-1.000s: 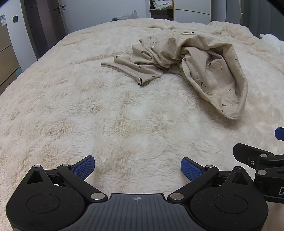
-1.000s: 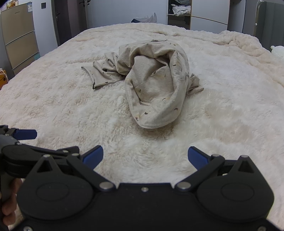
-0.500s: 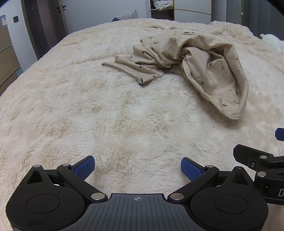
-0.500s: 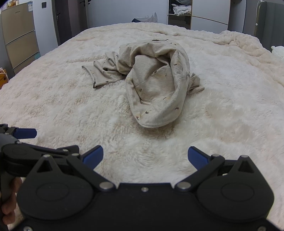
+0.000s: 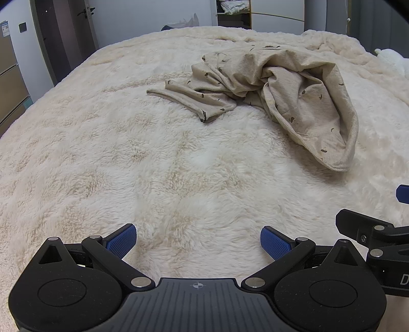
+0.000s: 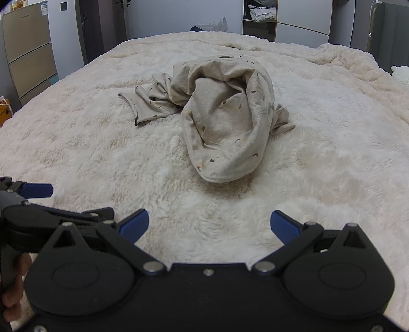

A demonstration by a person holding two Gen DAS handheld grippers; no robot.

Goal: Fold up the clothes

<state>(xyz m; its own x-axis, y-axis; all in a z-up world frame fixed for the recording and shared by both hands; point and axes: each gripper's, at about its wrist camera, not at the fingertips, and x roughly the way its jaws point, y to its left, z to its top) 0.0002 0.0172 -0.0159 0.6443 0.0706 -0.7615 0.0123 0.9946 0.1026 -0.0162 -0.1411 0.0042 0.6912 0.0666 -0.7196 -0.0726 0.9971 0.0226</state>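
A crumpled beige garment [image 5: 278, 89] with small dark marks lies in a heap on the fluffy cream blanket [image 5: 127, 158], up and right in the left wrist view. One narrow part [image 5: 189, 98] trails out to the left. In the right wrist view the garment [image 6: 225, 115] sits dead ahead, its rounded hem nearest me. My left gripper [image 5: 198, 241] hovers open over bare blanket, well short of the cloth. My right gripper [image 6: 209, 224] is also open and empty, a short way before the hem. Each gripper shows at the edge of the other's view.
The blanket covers a wide bed. Drawers [image 6: 28, 48] and a dark door [image 6: 89, 28] stand at the left, an open wardrobe shelf with folded clothes [image 6: 260, 12] at the back. A white soft object [image 6: 401, 74] lies at the bed's right edge. A hand [image 6: 12, 293] holds the left gripper's handle.
Both views creep slightly towards the garment, which sits a little lower in the frames. Both grippers stay open and empty.
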